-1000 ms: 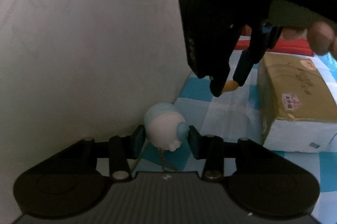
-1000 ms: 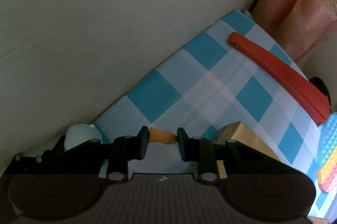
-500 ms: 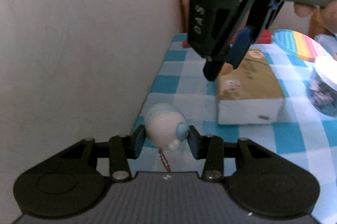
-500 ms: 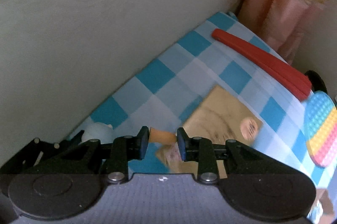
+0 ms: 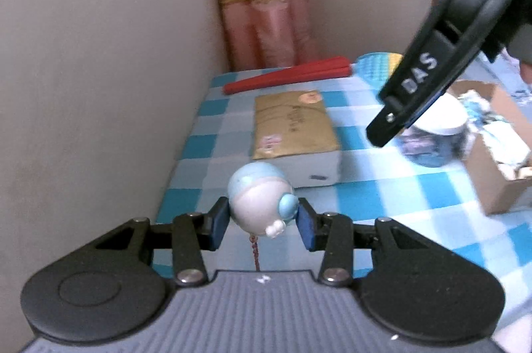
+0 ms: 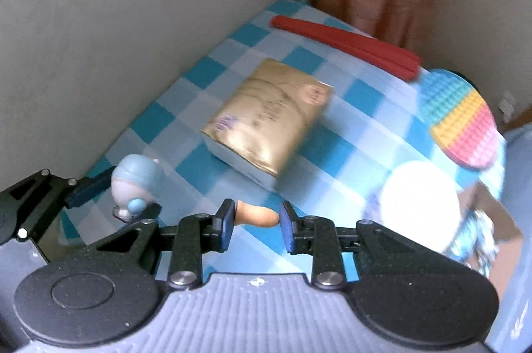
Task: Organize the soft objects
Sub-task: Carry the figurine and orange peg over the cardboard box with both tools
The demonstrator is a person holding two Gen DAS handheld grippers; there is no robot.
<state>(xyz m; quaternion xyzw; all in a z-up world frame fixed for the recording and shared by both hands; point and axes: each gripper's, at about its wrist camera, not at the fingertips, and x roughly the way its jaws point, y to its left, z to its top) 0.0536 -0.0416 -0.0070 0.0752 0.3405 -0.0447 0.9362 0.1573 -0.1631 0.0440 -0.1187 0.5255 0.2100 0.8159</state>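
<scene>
Both tools have been lifted up and pulled away from the wall since a second ago, so way more of the checkered bench (image 5: 372, 196) can be seen now, and the far corner with the pink curtain (image 5: 262, 7) has come into the left wrist view.

Left tool (image 5: 262, 220): clamped on a little round blue-and-white toy figure (image 5: 259, 200), held off the bench at lower centre of the frame, with a thin reddish cord (image 5: 254, 250) dangling under it. Same toy can be spotted at the left edge of the right wrist view.

Right tool (image 6: 256, 220): closed on a small peach-coloured soft piece (image 6: 256, 216), pinched between the blue pads (image 6: 227, 225) at centre frame. What that piece actually is can't be made out. From the left wrist view the right tool is seen coming in from the upper right, fingers pointed down.

On the bench, a gold-topped box (image 5: 292, 130) is sitting mid-frame, a red flat stick-like thing (image 5: 289, 77) is lying behind it near the curtain, and a rainbow bubble mat (image 6: 462, 117) is at the right. A white-lidded jar (image 5: 439, 127) and an open cardboard box (image 5: 498, 160) are blurred at the right side.
</scene>
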